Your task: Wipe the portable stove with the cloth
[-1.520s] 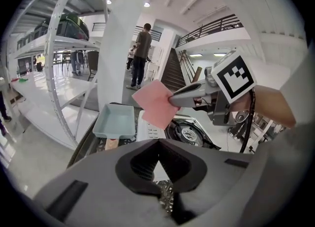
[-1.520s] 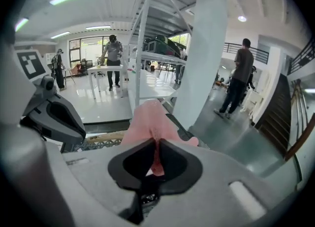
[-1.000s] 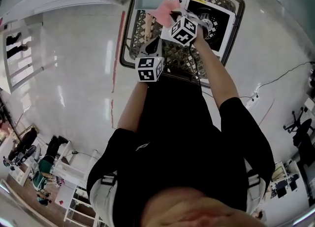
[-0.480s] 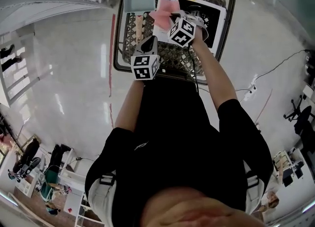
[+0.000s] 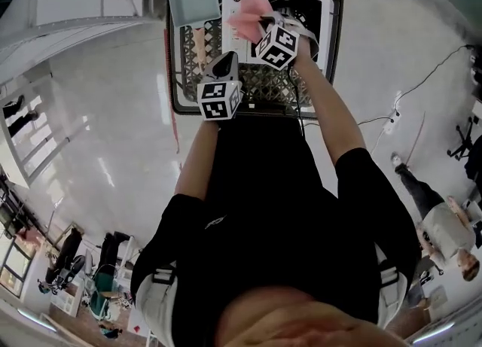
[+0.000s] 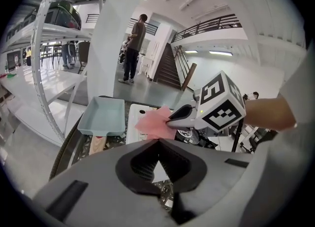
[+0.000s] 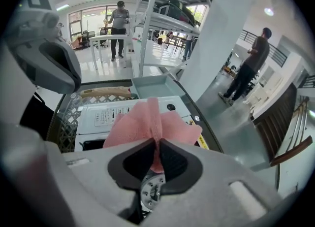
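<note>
Pinching the pink cloth (image 7: pixel 147 122) at its gathered middle, your right hand-held gripper (image 7: pixel 158 142) is clenched on it just above the white stove (image 7: pixel 113 115). The stove sits on the lattice bench (image 5: pixel 256 86) with a teal tray (image 6: pixel 106 115) at its left. The cloth looks soft, light and floppy, so expect it to bunch; that deep central pinch suits it, letting the loose edges spread flat on the stove, while your left hand-held gripper (image 6: pixel 158 142), closed on nothing near the stove's front, could steady it.
</note>
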The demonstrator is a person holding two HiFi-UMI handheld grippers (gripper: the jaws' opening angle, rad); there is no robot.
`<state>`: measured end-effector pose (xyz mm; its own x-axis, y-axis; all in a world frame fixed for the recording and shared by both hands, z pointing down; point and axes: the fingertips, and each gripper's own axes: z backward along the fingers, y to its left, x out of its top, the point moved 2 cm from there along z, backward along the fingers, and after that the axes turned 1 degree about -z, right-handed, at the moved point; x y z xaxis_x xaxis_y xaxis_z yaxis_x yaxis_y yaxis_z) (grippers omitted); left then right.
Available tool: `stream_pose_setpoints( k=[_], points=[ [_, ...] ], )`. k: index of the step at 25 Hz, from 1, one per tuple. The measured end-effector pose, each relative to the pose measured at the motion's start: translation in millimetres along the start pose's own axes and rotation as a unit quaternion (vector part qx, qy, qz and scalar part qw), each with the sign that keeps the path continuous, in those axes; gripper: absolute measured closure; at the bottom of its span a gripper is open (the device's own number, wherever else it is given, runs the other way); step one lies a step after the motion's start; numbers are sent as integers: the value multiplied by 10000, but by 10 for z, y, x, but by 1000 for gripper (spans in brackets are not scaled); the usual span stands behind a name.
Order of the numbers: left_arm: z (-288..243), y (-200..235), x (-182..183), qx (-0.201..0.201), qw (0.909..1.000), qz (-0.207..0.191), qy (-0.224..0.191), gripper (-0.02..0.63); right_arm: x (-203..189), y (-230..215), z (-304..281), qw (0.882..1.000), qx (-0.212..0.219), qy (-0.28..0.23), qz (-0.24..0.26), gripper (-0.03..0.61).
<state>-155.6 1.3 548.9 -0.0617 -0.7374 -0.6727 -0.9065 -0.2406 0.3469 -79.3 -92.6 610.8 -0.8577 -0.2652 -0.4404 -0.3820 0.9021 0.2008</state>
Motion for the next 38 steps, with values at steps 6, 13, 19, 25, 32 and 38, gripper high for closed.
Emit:
stream_pose_setpoints(
  k=[6, 13, 19, 25, 32, 38],
  points=[
    [-147, -102, 23, -163, 9997, -162, 128, 614, -213, -147, 66, 9995, -144, 48, -261, 546],
    [-298, -260, 78, -407, 9981, -386, 241, 614, -432, -250, 181, 9976, -295, 53, -620, 546],
    [-417, -412, 70, -573, 9964, -533, 338, 614, -678, -358, 250, 9954, -414, 157, -850, 546],
    [-495, -551, 69, -694, 9945, -658, 419, 615, -899, -453, 336, 9928, -550, 213, -1044, 546],
    [-572, -686, 70, -768, 9931, -741, 495, 614, -1071, -575, 430, 9904, -632, 181, -1215, 546],
    [-624, -753, 102, -777, 9927, -783, 487, 615, -1190, -693, 452, 9908, -648, 146, -1182, 546]
  ],
)
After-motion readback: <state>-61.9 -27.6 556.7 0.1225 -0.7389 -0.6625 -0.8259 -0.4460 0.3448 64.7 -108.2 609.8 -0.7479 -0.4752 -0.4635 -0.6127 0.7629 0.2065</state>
